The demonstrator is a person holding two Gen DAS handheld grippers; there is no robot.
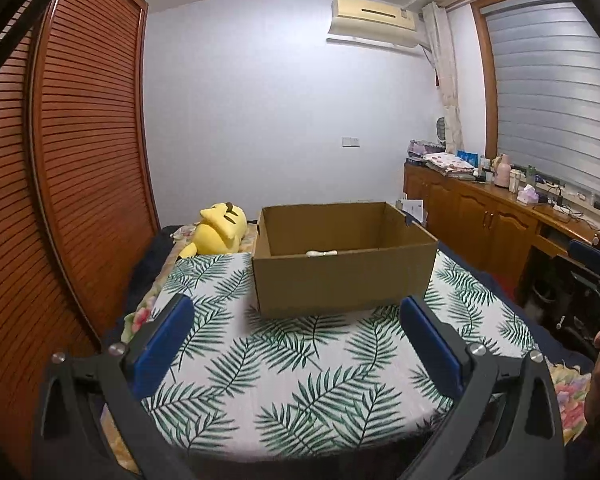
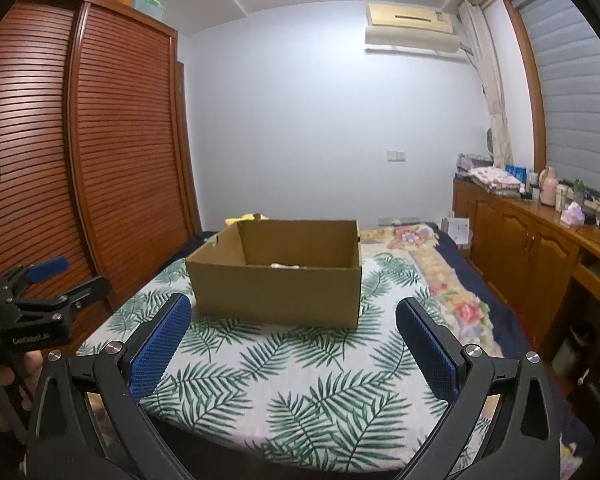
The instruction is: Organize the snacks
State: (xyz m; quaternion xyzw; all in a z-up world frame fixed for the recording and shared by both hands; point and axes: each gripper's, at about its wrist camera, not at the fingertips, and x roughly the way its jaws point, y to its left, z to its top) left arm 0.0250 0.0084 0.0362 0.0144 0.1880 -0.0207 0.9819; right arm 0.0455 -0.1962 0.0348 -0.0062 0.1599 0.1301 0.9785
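Note:
An open brown cardboard box (image 1: pixel 340 276) (image 2: pixel 276 292) stands on a leaf-patterned cloth (image 1: pixel 300 368) (image 2: pixel 300 380) spread over the bed. A pale wrapped snack (image 1: pixel 322 253) (image 2: pixel 284 266) peeks over the near wall inside the box. My left gripper (image 1: pixel 296 308) is open, held a little short of the box, with nothing between its blue pads. My right gripper (image 2: pixel 292 308) is also open and bare, facing the box from the front right. The left gripper (image 2: pixel 48 280) shows at the left edge of the right wrist view.
A yellow plush toy (image 1: pixel 220 230) lies behind the box on the left. A slatted wooden wardrobe (image 1: pixel 80 160) runs along the left. A wooden cabinet (image 1: pixel 480 216) with clutter lines the right wall. A flowered quilt (image 2: pixel 452 280) lies right of the cloth.

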